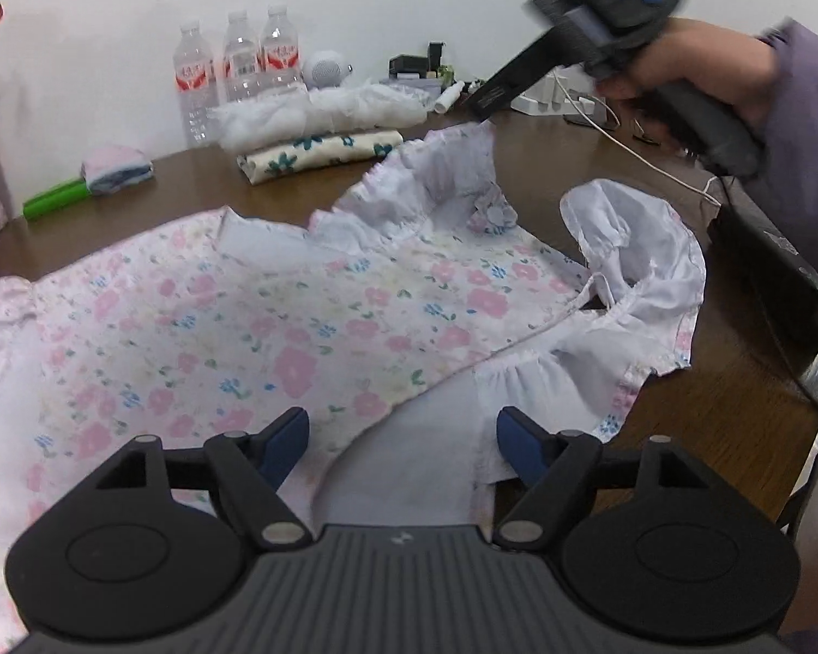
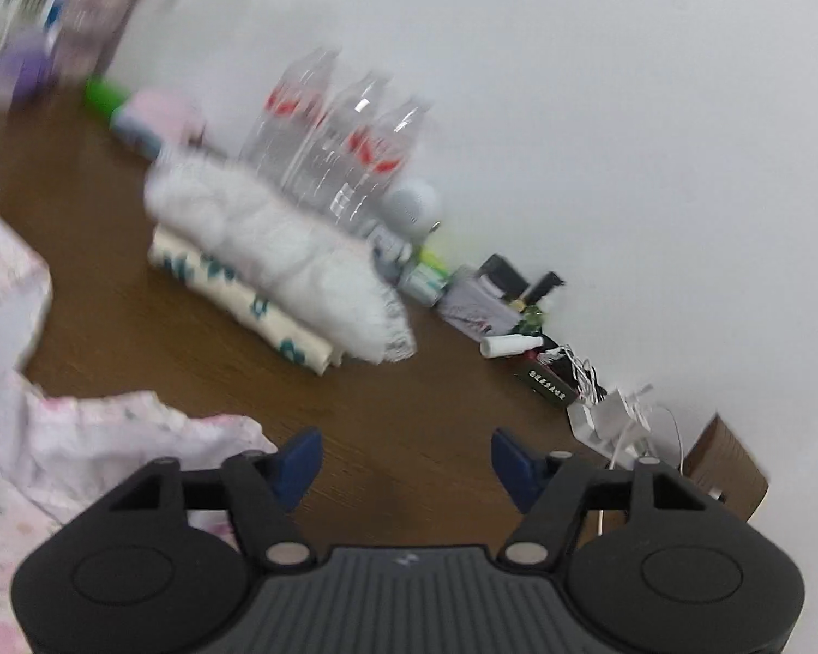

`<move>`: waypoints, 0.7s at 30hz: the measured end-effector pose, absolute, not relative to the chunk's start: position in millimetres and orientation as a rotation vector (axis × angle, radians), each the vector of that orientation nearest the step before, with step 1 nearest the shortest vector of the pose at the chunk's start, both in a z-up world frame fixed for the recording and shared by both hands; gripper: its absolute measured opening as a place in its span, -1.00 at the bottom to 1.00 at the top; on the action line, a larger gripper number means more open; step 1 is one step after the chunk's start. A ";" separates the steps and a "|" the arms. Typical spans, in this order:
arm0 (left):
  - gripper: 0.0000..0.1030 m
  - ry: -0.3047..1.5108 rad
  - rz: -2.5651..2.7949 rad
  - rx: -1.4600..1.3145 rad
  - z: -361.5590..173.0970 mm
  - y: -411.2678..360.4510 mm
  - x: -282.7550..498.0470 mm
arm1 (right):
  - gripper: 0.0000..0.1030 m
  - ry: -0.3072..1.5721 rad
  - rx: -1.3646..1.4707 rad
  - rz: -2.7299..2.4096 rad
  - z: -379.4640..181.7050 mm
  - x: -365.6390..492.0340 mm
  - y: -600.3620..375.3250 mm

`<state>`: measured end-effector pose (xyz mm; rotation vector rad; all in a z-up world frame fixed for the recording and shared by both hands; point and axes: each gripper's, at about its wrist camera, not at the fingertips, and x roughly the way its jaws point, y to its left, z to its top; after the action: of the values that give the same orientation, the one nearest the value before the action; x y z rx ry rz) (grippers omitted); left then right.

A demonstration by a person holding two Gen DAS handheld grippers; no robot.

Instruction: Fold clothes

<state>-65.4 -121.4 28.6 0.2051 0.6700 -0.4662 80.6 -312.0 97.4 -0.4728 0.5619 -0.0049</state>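
While the floral dress (image 1: 311,316) lies spread across the brown table (image 1: 698,414), filling the middle and lower left of the left wrist view, the left gripper (image 1: 403,444) hangs over its near edge at the bottom of the frame. Its blue-tipped jaws stand wide apart with nothing clamped between them; pale cloth only shows beneath the gap. The dress's white ruffled sleeves are bunched up toward the upper middle and the right of that frame. In the upper right, a hand (image 1: 698,68) in a purple sleeve grips the right gripper's handle, raised above the table and apart from the dress. In the blurred, tilted right wrist view, the right gripper (image 2: 406,463) is released too, its jaws parted over bare wood, with the dress's pink edge at the lower left just beside the left jaw. Toward the back wall sit a stack of folded clothes (image 1: 322,136) and three water bottles (image 1: 240,71), behind and to its left.
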 end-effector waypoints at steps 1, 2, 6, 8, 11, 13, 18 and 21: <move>0.53 0.660 -0.469 0.200 32.4 -119.7 -65.6 | -0.34 0.562 -0.385 0.076 104.4 65.8 -318.6; 0.57 0.648 -0.482 0.179 36.7 -119.7 -64.5 | -0.60 0.577 -0.297 0.163 108.2 55.7 -323.9; 0.57 0.626 -0.500 0.171 43.4 -129.3 -54.8 | -0.79 0.777 -0.124 0.400 74.8 75.6 -320.3; 0.57 0.622 -0.486 0.214 39.9 -136.3 -50.8 | -0.73 0.784 -0.132 0.224 56.7 98.2 -323.4; 0.56 0.633 -0.472 0.214 43.0 -131.4 -52.4 | -0.64 0.754 -0.049 0.098 54.8 113.0 -339.5; 0.55 0.618 -0.468 0.210 56.4 -118.5 -58.8 | -0.48 0.727 0.036 0.181 70.6 99.6 -353.5; -0.39 0.659 -0.506 0.210 107.9 -87.1 -28.4 | -0.09 0.612 0.196 0.150 89.2 54.6 -389.2; -0.63 0.664 -0.587 0.300 113.7 -121.0 20.3 | -0.10 0.665 0.232 0.075 64.4 59.1 -390.4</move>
<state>20.3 -121.0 113.7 0.3001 0.6639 -0.5873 59.1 -390.4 64.4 0.2320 0.6653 0.0753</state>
